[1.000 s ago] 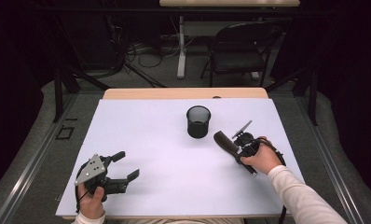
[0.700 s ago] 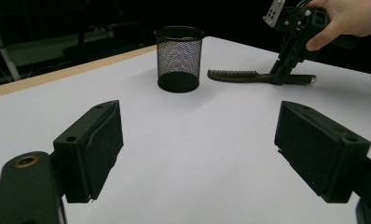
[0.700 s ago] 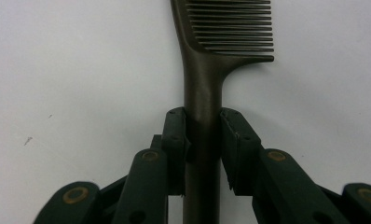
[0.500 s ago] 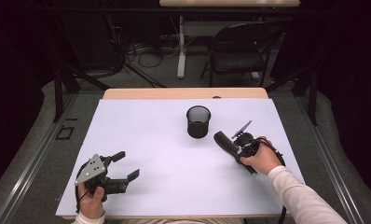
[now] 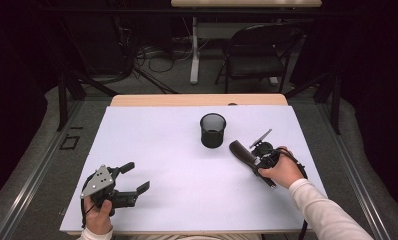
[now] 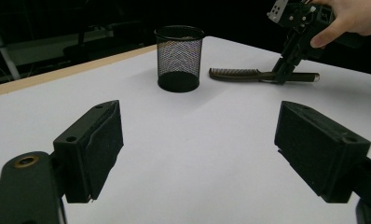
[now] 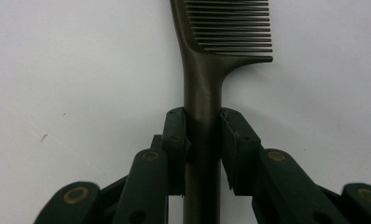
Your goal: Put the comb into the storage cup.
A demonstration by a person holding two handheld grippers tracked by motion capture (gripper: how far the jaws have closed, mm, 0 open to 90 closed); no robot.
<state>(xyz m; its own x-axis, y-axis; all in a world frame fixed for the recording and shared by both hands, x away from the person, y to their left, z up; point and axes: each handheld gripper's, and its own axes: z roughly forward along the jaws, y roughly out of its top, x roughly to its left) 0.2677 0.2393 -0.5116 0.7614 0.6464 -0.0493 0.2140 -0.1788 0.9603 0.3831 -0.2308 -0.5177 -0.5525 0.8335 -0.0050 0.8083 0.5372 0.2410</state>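
The right tool [image 7: 203, 140], held in the person's right hand [image 5: 282, 172] near the right edge of the white-covered worktop [image 5: 177, 150], pinches the handle of a dark brown plastic comb with a long straight handle [image 7: 203, 93]: in the right gripper view its two black pads sit flush against either side of the handle just below where the teeth begin. The comb lies flat on the worktop, teeth end pointing toward a black wire-mesh cylindrical pen cup [image 5: 213, 130], which stands upright a little toward the far edge, near the comb but apart from it. The left tool [image 5: 129, 180] rests near the front left corner, its jaws spread wide with nothing between them, well apart from both comb and cup. Judging from the layout, the work in hand looks like lifting the comb and standing it in the cup. The grip is the weak point: the handle is narrow, smooth and rounded, and the pads hold it close to the teeth, so most of the handle hangs behind the grip; on lifting, that weight could swing the comb round between the pads or let it slip out. The cup is light and nothing steadies it, so a comb brought in at a slant could catch the rim or the mesh and tip or push the cup toward the far edge, and the teeth could snag in the wire
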